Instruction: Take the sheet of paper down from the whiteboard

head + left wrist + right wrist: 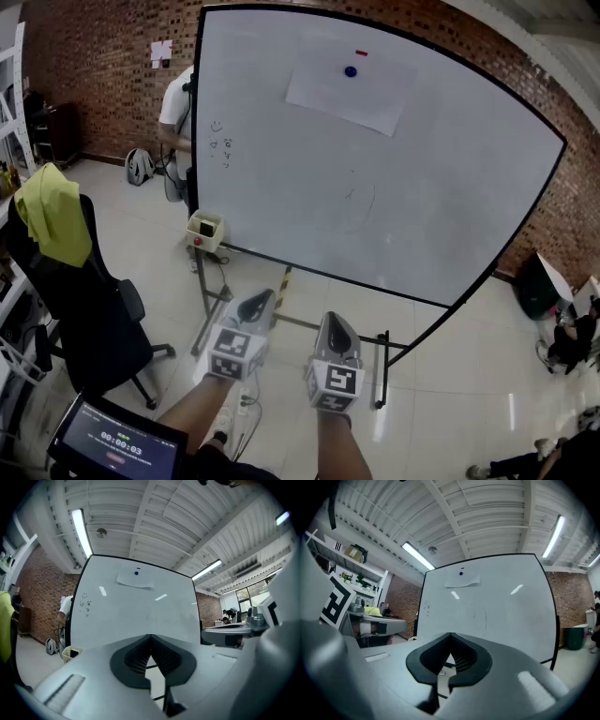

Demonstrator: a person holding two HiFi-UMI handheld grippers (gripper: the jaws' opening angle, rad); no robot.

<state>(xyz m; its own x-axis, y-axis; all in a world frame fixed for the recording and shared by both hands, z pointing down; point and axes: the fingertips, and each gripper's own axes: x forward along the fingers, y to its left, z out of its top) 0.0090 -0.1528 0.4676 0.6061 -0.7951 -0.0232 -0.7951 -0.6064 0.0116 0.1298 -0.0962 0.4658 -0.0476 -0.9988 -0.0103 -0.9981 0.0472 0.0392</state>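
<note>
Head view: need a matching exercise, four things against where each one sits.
Things:
1. sheet of paper
2. round blue magnet
3. yellow-green cloth
4. small cream box

Places:
A. draped over the back of the black chair
B. on the sheet, near its top edge
C. on the upper part of the whiteboard
D. at the whiteboard's lower left corner

Pairs: 1-C, 2-B, 3-A, 4-D
</note>
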